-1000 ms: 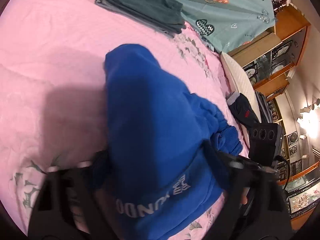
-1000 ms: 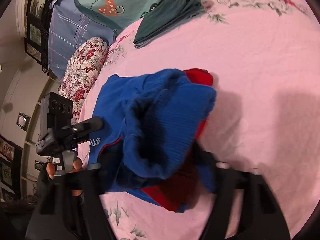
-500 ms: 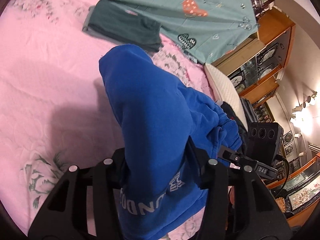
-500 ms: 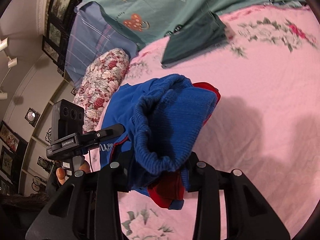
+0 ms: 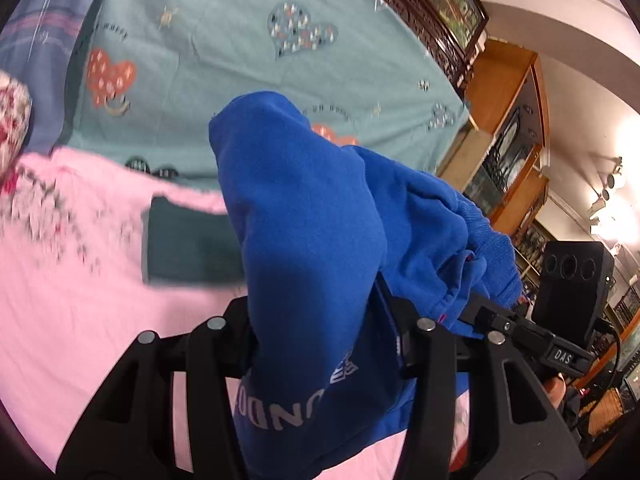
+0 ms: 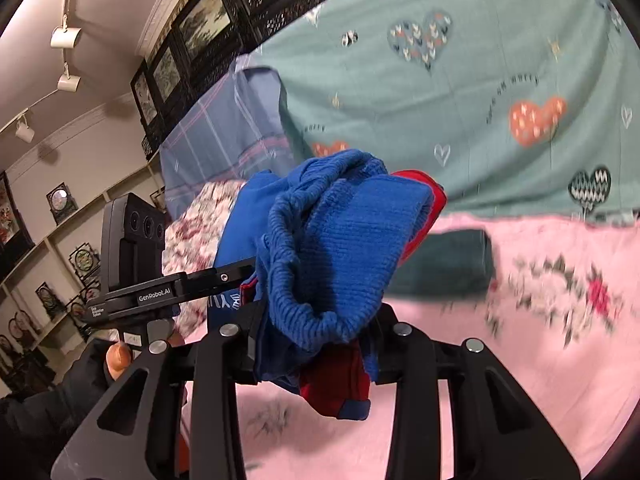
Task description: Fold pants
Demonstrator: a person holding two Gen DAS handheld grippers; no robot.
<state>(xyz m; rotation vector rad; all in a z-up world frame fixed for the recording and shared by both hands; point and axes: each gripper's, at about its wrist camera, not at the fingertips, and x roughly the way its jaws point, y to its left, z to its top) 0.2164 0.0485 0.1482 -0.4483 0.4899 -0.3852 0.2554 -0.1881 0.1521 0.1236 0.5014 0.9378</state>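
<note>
The left gripper (image 5: pixel 316 332) is clenched on the blue pants (image 5: pixel 312 240), the cloth bunched between its black fingers (image 5: pixel 218 344) and rising in a thick fold above them, with grey lettering showing on the part that hangs below. The right gripper (image 6: pixel 316 340) grasps another part of the same pants (image 6: pixel 336 248), here the ribbed knit band, with a red lining (image 6: pixel 332 384) spilling out under it between the fingers (image 6: pixel 404 352). The pants are held up off the pink bedspread (image 5: pixel 80 320), stretched between the two tools; in the right wrist view the left gripper (image 6: pixel 160 296) shows at the left edge, just beside the cloth, and in the left wrist view the right gripper (image 5: pixel 532 340) shows at the right. A folded dark green garment (image 5: pixel 188 244) lies flat on the bedspread beyond the pants, well apart from them. Behind it hangs a teal sheet (image 5: pixel 240 60) printed with hearts, beside a blue plaid cloth (image 6: pixel 216 136). A floral pillow (image 6: pixel 200 224) sits near the plaid cloth. Wooden cabinets (image 5: pixel 508 128) stand at the right of the left view.
</note>
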